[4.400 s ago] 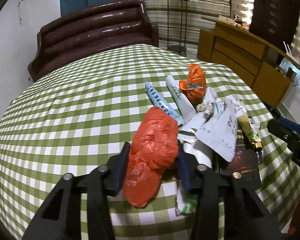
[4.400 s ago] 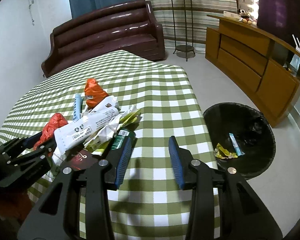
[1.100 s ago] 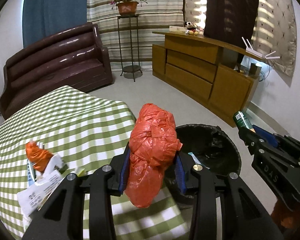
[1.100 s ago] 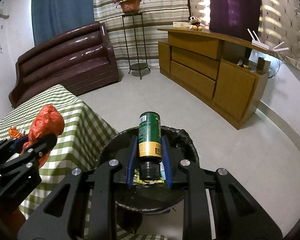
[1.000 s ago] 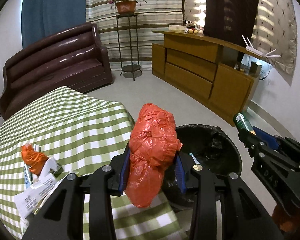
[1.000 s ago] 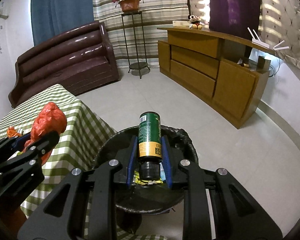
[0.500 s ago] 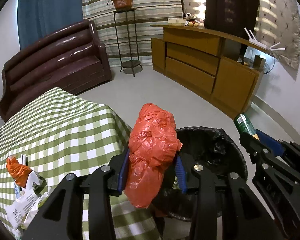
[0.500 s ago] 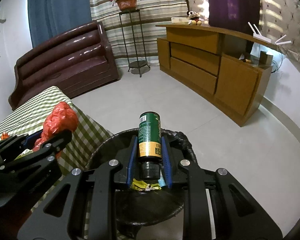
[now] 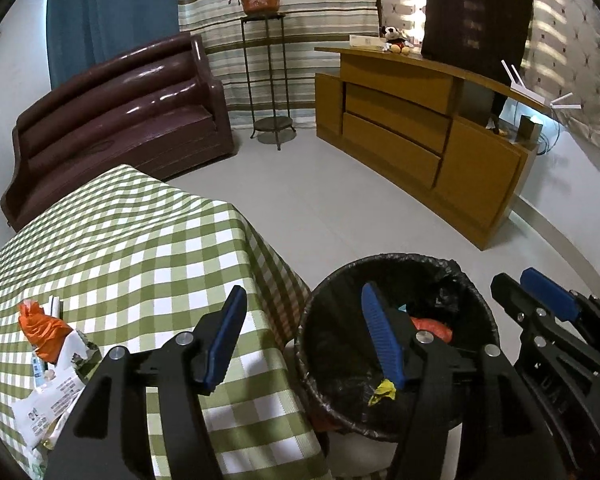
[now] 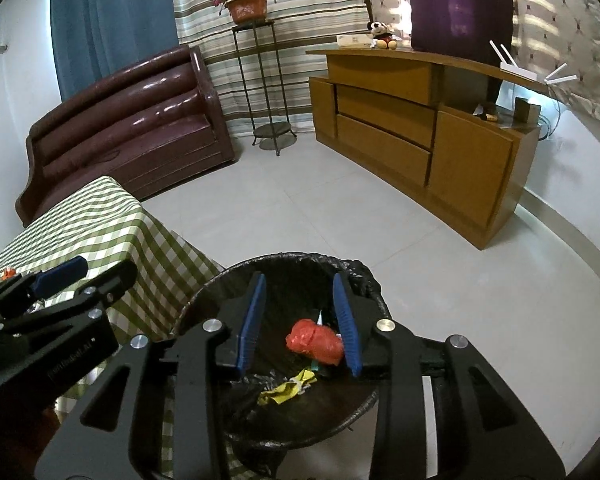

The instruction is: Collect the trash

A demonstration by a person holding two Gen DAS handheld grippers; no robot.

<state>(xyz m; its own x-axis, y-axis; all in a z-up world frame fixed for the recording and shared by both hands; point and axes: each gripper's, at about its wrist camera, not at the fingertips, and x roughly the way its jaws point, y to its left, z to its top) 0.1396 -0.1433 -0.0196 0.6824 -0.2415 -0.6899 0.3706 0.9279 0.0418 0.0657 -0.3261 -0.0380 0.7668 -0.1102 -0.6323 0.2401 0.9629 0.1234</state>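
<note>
My left gripper (image 9: 302, 292) hangs over the table's edge and the black-lined bin (image 9: 400, 258); its jaws are opening with nothing between them. The orange plastic bag (image 10: 316, 340) lies inside the bin (image 10: 364, 280), also showing as the orange bag (image 9: 432, 326) in the left wrist view. My right gripper (image 10: 299, 280) is above the bin, its jaws opening and empty. The green can is out of sight. Yellow scraps (image 10: 288, 388) lie in the bin. Another orange bag (image 9: 44, 328) and white wrappers (image 9: 56, 392) remain on the green checked table (image 9: 140, 240).
A brown sofa (image 9: 120, 112) stands behind the table. A metal plant stand (image 9: 268, 80) is at the striped curtain. A long wooden sideboard (image 9: 420, 128) runs along the right wall. Pale tiled floor (image 9: 340, 208) lies between them.
Both grippers have opened. The orange bag has dropped from the left jaws into the bin. The green can has left the right jaws.
</note>
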